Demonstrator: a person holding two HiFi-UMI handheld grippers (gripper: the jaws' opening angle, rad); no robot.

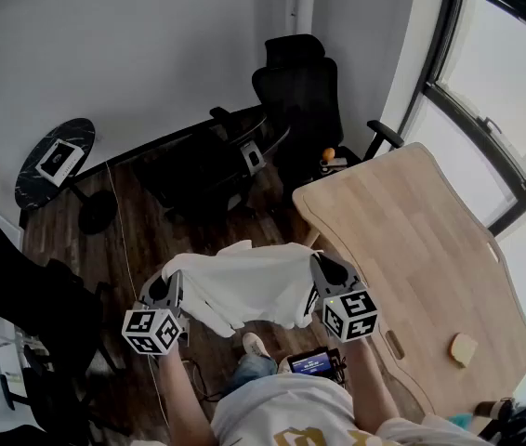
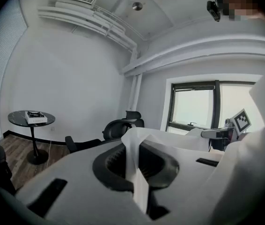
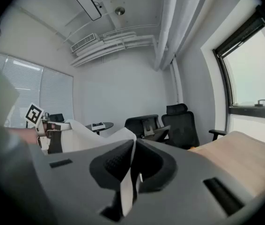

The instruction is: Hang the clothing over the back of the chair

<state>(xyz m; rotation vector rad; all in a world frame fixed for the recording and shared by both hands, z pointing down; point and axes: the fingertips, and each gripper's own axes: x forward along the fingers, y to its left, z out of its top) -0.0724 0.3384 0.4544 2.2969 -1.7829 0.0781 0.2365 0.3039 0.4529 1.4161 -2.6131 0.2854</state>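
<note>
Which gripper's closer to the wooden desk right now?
Right. The right gripper hangs just beside the wooden desk; the left gripper holds the far end of the white garment, over the floor.

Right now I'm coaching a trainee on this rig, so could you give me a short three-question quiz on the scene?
1. True or false: the left gripper and the right gripper are each shut on the white garment.
2. The wooden table lies beside which gripper? A left, B right, C neither.
3. Does the garment hang on the tall black chair yet?
Key: 1 true; 2 B; 3 no.
</note>
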